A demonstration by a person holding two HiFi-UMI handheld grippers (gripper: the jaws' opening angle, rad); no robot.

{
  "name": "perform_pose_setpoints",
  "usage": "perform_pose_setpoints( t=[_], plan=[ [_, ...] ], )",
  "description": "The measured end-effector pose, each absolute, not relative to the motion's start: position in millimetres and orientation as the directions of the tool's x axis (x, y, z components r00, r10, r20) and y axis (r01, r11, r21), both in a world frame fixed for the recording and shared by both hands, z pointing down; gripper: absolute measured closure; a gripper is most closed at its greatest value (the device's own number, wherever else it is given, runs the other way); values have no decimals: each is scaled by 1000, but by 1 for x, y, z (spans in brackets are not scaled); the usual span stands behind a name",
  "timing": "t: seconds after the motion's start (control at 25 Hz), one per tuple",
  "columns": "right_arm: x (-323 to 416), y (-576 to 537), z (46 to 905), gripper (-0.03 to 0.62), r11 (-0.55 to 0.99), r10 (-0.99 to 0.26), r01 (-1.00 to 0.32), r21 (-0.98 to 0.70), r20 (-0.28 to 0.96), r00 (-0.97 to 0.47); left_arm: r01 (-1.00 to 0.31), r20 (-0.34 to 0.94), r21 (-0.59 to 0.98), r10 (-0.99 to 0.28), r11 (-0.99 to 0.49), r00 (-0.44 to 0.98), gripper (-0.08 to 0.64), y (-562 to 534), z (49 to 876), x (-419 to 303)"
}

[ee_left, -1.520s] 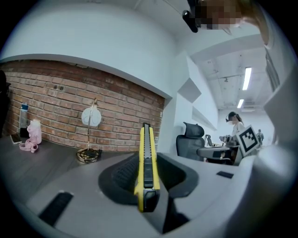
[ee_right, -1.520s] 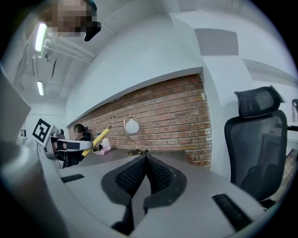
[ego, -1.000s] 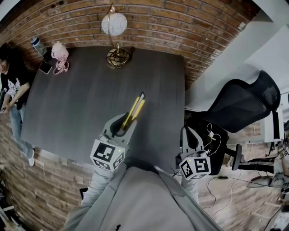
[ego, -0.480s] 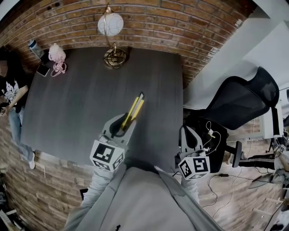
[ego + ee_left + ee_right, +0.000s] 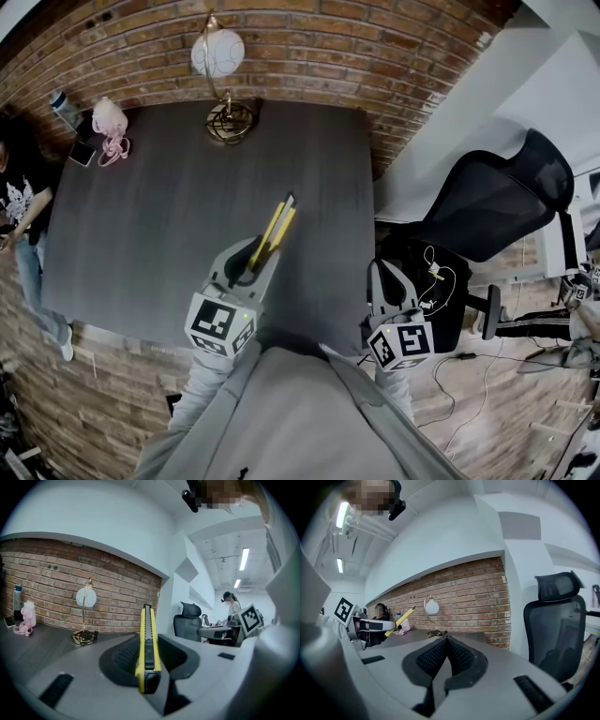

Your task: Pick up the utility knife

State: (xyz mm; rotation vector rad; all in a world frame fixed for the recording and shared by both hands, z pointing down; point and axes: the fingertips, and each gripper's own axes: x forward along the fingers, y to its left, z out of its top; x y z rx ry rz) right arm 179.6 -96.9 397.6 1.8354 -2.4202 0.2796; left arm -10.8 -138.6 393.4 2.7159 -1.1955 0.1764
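Knife: we have the slim yellow-and-black plastic utility knife (image 5: pixel 147 648) clamped edge-on between the ribbed pads of the left gripper (image 5: pixel 248 265). The pads catch it near its rear end, and most of its length juts forward past the jaws.
Where it is: lifted clear of the dark grey wooden table (image 5: pixel 141 225), over that table's near right part.
Right gripper: the right gripper (image 5: pixel 446 654) has its jaws pressed together on nothing, and it sits just off the table's right edge.
Step in hand: we judge the pick-up all but done. What is left is a secure, quiet hold.
Doing it well: our hold is far back, so the long front could lever down between the pads. We should keep the squeeze even and the wrist level.
Watch for: the knife's tip points toward the table's far edge, where a brass-based lamp with a white globe (image 5: pixel 217 53) stands well apart. We cannot tell whether the blade is out, so we treat the tip as sharp and avoid swinging it.
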Motion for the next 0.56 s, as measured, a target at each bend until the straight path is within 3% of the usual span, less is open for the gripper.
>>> perform_pose_setpoints(
  t=[0.56],
  plan=[
    [184, -86, 397, 575, 225, -955, -969, -107, 174, -241, -716, 185, 110, -694, -689, 696, 434, -137, 397, 1]
  ],
)
